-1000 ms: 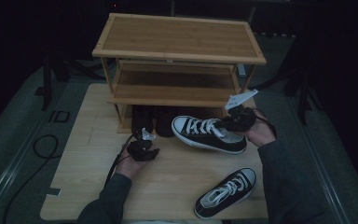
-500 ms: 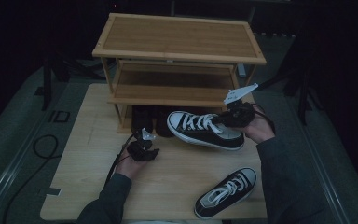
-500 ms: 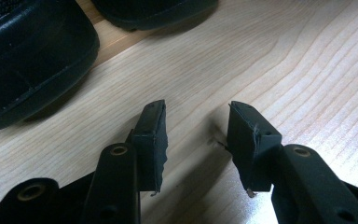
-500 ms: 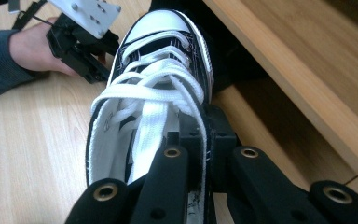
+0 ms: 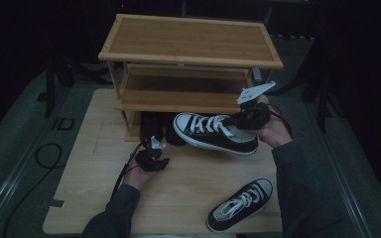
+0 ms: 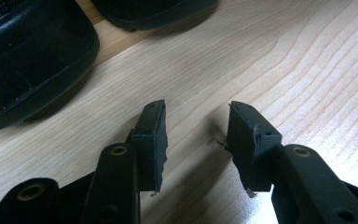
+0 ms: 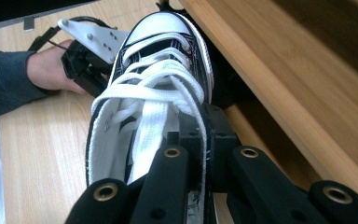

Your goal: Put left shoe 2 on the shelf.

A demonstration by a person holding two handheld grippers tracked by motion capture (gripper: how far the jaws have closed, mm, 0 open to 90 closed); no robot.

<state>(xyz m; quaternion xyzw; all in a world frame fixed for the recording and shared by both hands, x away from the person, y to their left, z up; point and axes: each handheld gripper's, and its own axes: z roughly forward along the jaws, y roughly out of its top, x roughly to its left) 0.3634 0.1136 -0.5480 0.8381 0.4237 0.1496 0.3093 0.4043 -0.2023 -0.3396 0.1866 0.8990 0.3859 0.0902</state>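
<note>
My right gripper [image 5: 248,118] is shut on the side wall of a black-and-white sneaker [image 5: 213,133], holding it off the table with its toe pointing left, just in front of the wooden shoe rack [image 5: 188,54]. In the right gripper view the sneaker [image 7: 154,93] runs away from my jaws beside the rack's shelf edge [image 7: 279,93]. The second sneaker [image 5: 240,204] lies on the table near the front right. My left gripper [image 5: 151,161] rests low over the table, open and empty [image 6: 196,140], close to dark shoes [image 6: 28,60].
Dark shoes [image 5: 154,126] stand under the rack's lowest shelf at the left. The light wooden table [image 5: 89,198] has bare surface at front left. A black cable [image 5: 44,153] loops on the floor left of the table.
The right gripper has carried the held sneaker slightly left and up toward the rack. The left gripper has stayed in place.
</note>
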